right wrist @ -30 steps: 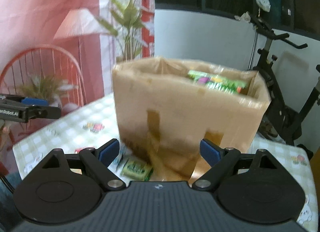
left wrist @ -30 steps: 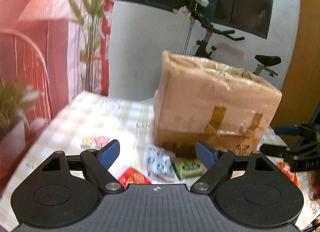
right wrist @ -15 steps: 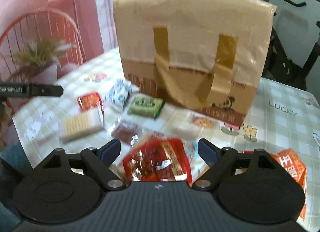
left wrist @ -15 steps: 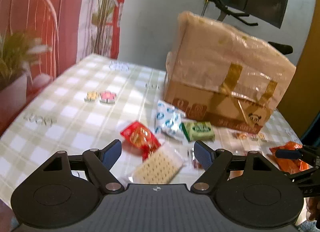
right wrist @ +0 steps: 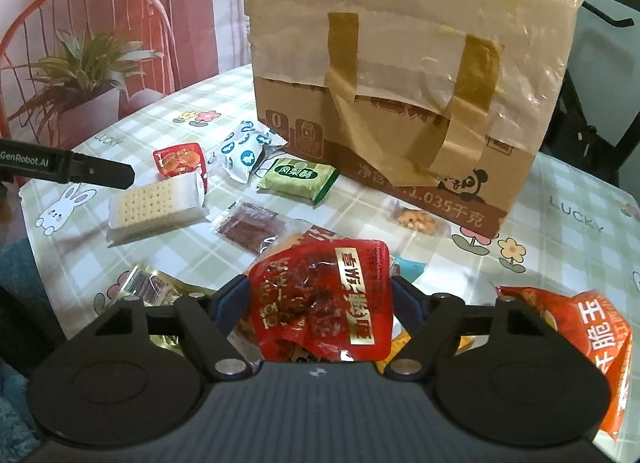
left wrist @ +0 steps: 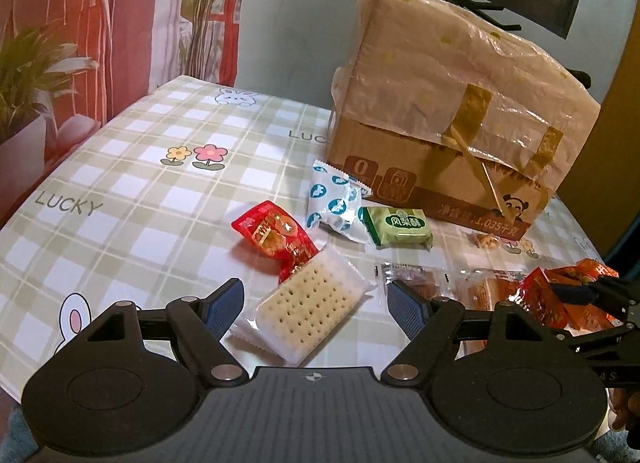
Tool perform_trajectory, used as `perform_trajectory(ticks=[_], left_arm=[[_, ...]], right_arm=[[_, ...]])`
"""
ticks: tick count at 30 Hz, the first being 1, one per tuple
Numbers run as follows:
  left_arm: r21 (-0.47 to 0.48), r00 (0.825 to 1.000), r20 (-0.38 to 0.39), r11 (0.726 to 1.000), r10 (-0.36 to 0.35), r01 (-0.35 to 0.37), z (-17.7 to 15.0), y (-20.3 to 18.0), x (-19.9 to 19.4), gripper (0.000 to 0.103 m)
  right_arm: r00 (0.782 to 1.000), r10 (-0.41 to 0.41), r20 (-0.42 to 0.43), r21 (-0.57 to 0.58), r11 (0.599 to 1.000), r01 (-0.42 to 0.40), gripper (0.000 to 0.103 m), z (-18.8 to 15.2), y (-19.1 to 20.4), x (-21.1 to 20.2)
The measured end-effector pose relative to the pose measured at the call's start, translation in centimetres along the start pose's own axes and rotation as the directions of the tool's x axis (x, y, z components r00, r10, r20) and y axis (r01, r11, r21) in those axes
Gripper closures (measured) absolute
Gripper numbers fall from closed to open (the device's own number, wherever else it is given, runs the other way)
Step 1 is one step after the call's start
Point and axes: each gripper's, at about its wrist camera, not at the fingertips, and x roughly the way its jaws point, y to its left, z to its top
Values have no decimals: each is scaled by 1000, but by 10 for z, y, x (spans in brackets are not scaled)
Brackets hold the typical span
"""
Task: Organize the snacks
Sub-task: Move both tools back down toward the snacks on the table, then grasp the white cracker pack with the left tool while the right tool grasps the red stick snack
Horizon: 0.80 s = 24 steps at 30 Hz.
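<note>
1. Left wrist view: The left gripper (left wrist: 316, 303) is hovering with its jaws spread wide and nothing between the pads, directly over a clear-wrapped cracker pack (left wrist: 310, 309) lying near the front edge of the checked tablecloth (left wrist: 132, 183). A small red packet (left wrist: 276, 237), a blue-and-white packet (left wrist: 334, 203) and a green packet (left wrist: 400, 228) are lying between the crackers and the taped cardboard box (left wrist: 452, 123) standing toward the cloth's back edge.

2. Right wrist view: The right gripper (right wrist: 320, 303) is sitting open, its blue pads flanking a large red snack bag (right wrist: 324, 299); whether they are touching it cannot be told. An orange bag (right wrist: 580, 331) is lying at the right front edge, the box (right wrist: 408, 83) standing beyond.
</note>
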Motion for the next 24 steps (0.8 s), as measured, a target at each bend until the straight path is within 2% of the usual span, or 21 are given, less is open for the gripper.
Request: perform_trajectory(ticks=[5,8,11,13,14,18,21,24], left_arm=[[0,1000,-5,1000,0,0,-1,-1,1,22],[1,1000,-11,1000,-1,1,-2,-2,3,22],[3,1000,-13,1000,-7,7,-2,-2,3,22],[3,1000,-12,1000,-7,7,-2,-2,3,23],[3,1000,-14,1000,-7,7,-2,-2,3,23],[6,1000,-27,1000,-13,14,-3,-1,7,30],[14,999,-25,1000,-19,20,-3,1,9,36],[42,999,-46,999,-29,31,-1,1,14,36]], right_arm=[[1000,-10,17,-7,1000,10,33,0,0,-1],[999,-12,32,13,1000,12,44,1,-5,-3],[999,1,35,18,1000,-2,49,3,-7,-4],[999,8,48,12,1000,-9,61,5,-5,-6],[999,10,53,10,1000,-11,62,6,-4,-7],[997,20,69,18,1000,-22,78,9,-5,-9],[997,23,80,33,999,-25,80,11,-8,-12],[994,31,101,59,998,-37,82,14,-12,-16]])
